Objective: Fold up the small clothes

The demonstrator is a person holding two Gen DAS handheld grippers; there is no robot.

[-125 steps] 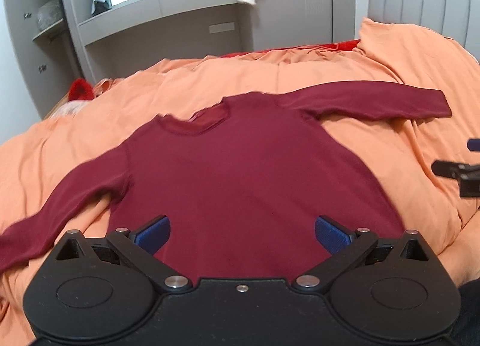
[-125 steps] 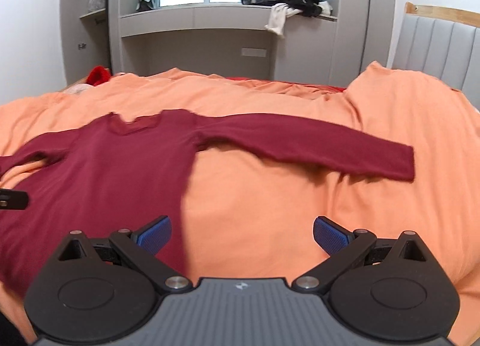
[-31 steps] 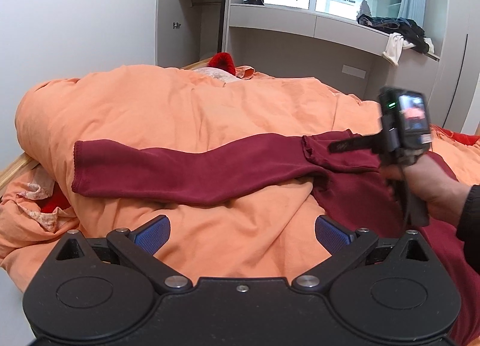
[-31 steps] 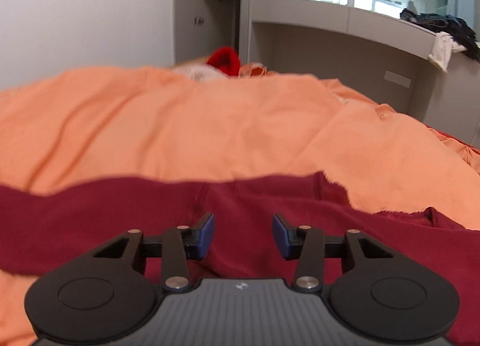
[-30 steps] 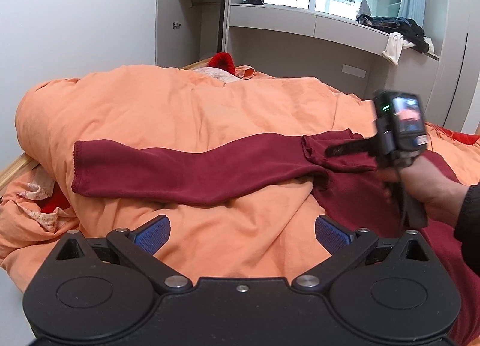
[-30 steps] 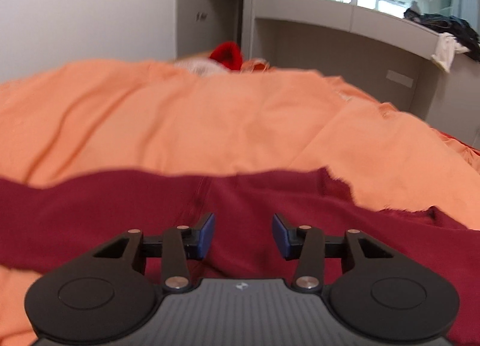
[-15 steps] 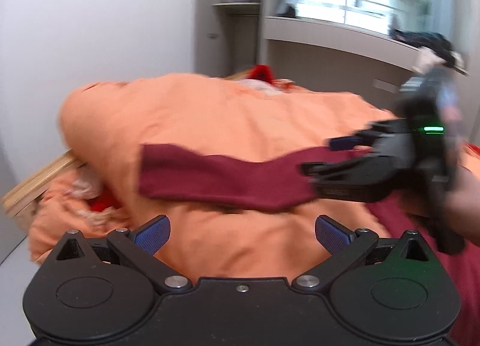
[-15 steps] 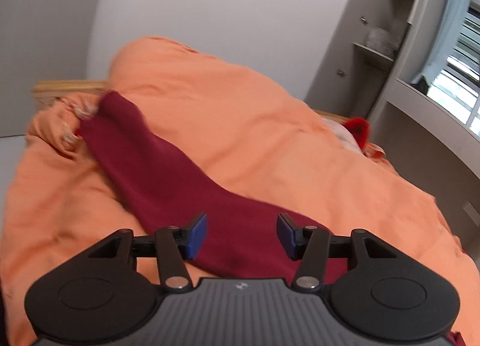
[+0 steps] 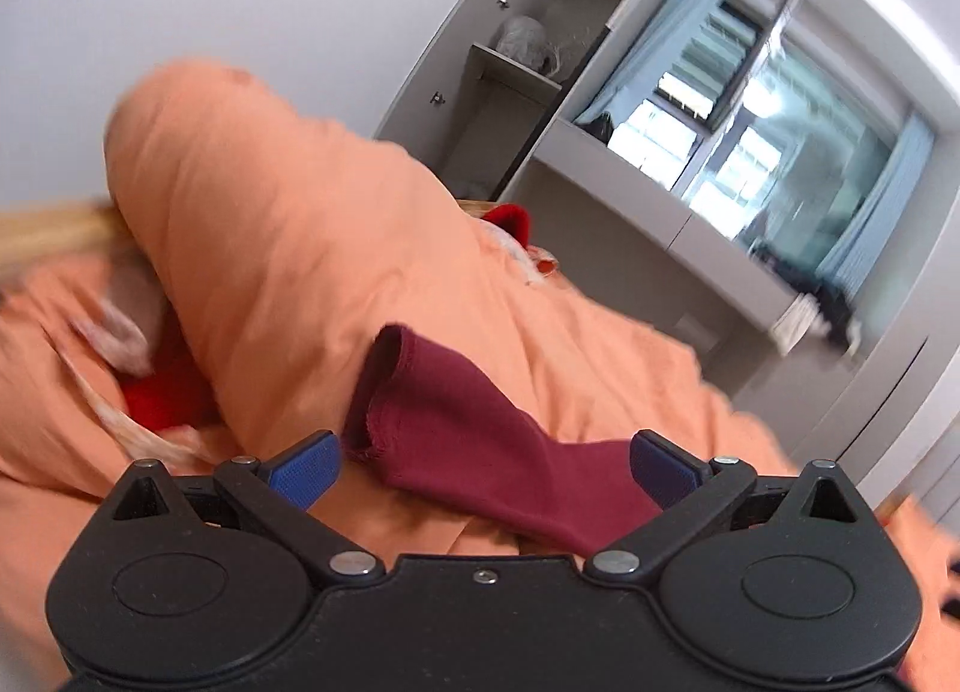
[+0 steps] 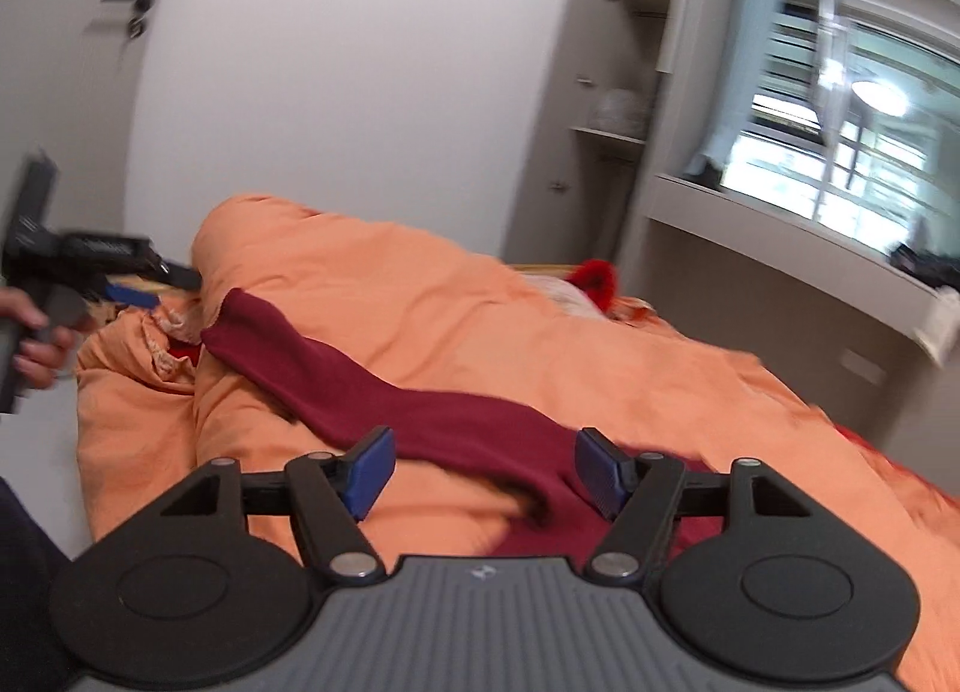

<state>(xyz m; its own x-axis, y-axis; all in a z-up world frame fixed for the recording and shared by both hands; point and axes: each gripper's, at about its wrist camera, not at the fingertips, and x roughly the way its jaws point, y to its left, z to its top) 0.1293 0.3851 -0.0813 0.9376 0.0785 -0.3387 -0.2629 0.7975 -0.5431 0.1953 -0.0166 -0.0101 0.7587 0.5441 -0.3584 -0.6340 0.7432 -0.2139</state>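
The maroon long-sleeved shirt's sleeve [image 9: 474, 428] lies stretched over the orange duvet [image 9: 270, 248], its cuff end nearest the bed's left edge. My left gripper [image 9: 483, 470] is open, hovering close over the sleeve just behind the cuff, pads not touching it. In the right wrist view the sleeve [image 10: 384, 392] runs from the cuff at left down under my right gripper [image 10: 485, 473]. Its jaws are opening, with the sleeve's inner part below them and no pad pressing on cloth. The left gripper [image 10: 162, 284] shows at far left, held by a hand [image 10: 36, 338].
The duvet [image 10: 480, 320] bunches into a high ridge behind the sleeve. A red cloth [image 9: 162, 392] lies in the folds at the bed's left edge, another red item [image 10: 594, 278] at the far side. A shelved wardrobe [image 9: 516, 74] and window ledge [image 10: 780, 236] stand beyond.
Both grippers swung left along the sleeve toward its cuff. The right gripper's jaws widened and it dropped out of the left wrist view. The left gripper rolled and now sits right at the cuff.
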